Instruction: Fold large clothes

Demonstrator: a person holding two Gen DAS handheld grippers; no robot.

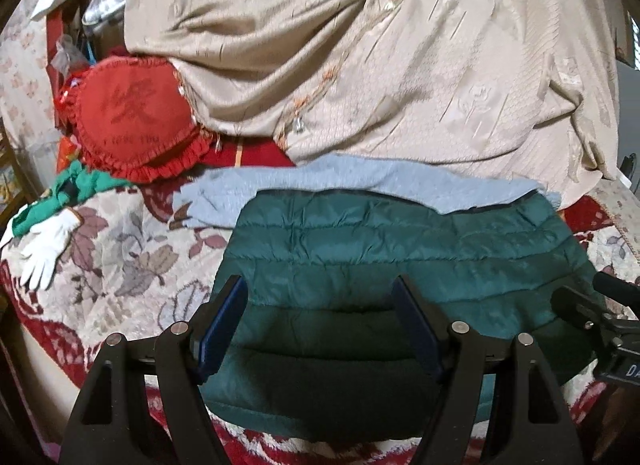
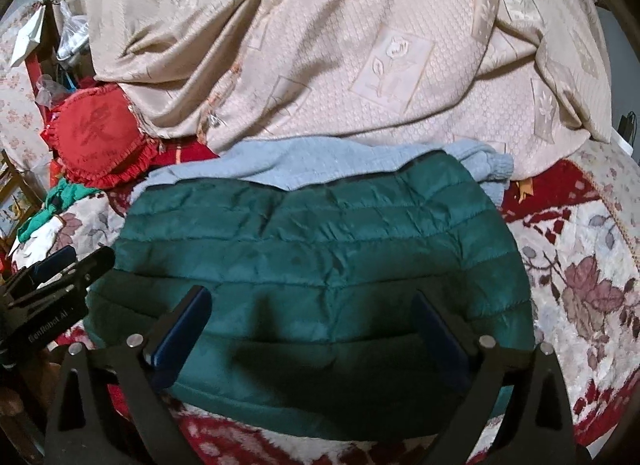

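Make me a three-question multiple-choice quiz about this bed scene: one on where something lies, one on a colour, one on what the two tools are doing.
1. Where is the light blue garment?
A. Behind the green jacket, partly under it
B. On the red cushion
C. Held in a tool

2. What colour is the quilted jacket?
A. Red
B. Dark green
C. Beige

3. How do both grippers stand?
A. Shut on the jacket
B. Open, holding nothing
C. Out of sight

Answers:
1 A, the light blue garment shows past the jacket's far edge.
2 B, the quilted jacket is dark green.
3 B, the left gripper and right gripper have their fingers spread.
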